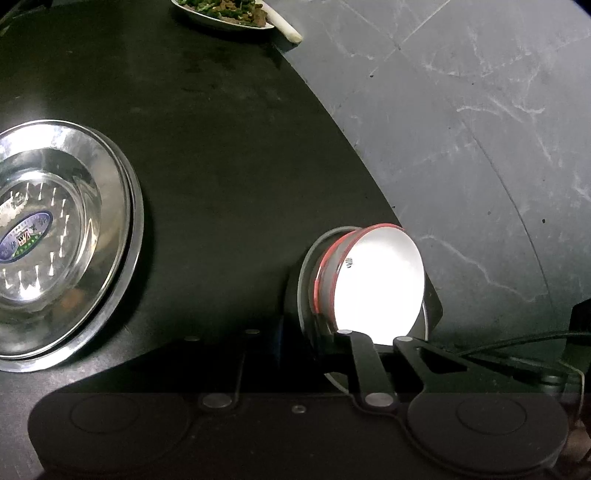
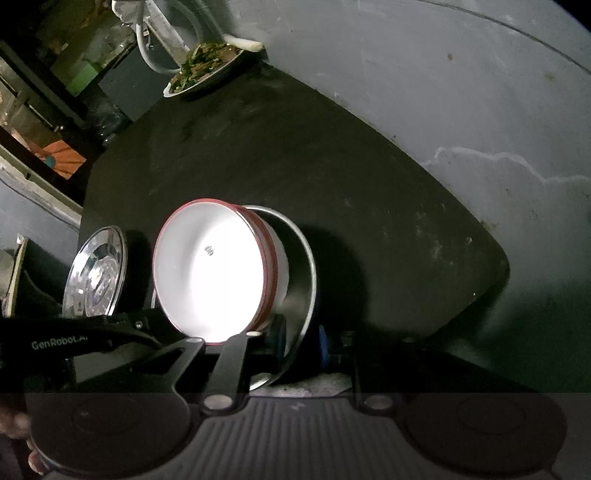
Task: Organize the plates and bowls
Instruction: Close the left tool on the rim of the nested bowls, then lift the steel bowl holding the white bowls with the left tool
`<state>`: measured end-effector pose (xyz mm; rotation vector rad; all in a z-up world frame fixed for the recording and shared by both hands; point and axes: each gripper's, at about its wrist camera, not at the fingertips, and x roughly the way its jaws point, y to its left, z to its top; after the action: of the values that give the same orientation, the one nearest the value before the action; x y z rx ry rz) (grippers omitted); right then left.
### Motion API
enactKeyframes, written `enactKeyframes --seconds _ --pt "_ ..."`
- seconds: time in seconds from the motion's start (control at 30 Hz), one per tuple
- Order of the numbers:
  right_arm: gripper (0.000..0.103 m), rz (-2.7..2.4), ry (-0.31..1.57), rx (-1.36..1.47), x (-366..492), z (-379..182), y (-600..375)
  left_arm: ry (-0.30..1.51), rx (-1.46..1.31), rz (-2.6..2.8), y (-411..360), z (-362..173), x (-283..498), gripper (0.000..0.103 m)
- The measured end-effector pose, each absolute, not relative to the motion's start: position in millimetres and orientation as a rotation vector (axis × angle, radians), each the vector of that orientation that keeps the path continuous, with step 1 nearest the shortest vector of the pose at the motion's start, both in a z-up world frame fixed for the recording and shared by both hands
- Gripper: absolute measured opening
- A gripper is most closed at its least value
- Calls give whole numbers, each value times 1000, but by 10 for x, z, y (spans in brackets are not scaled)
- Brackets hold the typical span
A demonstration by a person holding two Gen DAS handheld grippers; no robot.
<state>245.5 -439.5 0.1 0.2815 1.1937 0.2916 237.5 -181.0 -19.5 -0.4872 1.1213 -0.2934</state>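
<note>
While both handheld grippers bear down on it from either side, a white enamel bowl with a red rim [image 2: 214, 266] sits stacked on a second red-rimmed white bowl, the pair nested in a shallow steel plate [image 2: 299, 295] near the black round table's [image 1: 221, 147] edge, at about five o'clock in the left wrist view. In that view the left gripper [image 1: 373, 338] has its jaws drawn almost together at the near lip of the top bowl, apparently pinching the rim, though glare hides the contact. From the other side, the right gripper [image 2: 225, 336] shows the same near-closed stance at the bowl's lower lip, and no earlier picture tells whether it is letting go. At nine o'clock in the left wrist view, a stack of shiny steel plates [image 1: 62, 243] with a sticker in the top one's well rests well apart from the bowls. At twelve o'clock, a steel dish of green vegetables [image 1: 225, 13] with a white spoon [image 1: 286, 27] sits at the far edge. By the look of it, the sorting is well along: plates stacked, bowls gathered; the bowl pile's plate and the food dish remain unsorted
</note>
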Motion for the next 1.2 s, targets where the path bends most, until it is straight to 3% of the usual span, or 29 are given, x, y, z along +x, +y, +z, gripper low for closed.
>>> enactKeyframes --seconds 0.8,1.2 --pt "20 252 1167 312 2338 -12 -4296 1134 -468 -284 -1822 -166 2392 14" --pt "20 319 1140 297 2435 149 -4117 1048 -526 -206 -1510 98 2325 14"
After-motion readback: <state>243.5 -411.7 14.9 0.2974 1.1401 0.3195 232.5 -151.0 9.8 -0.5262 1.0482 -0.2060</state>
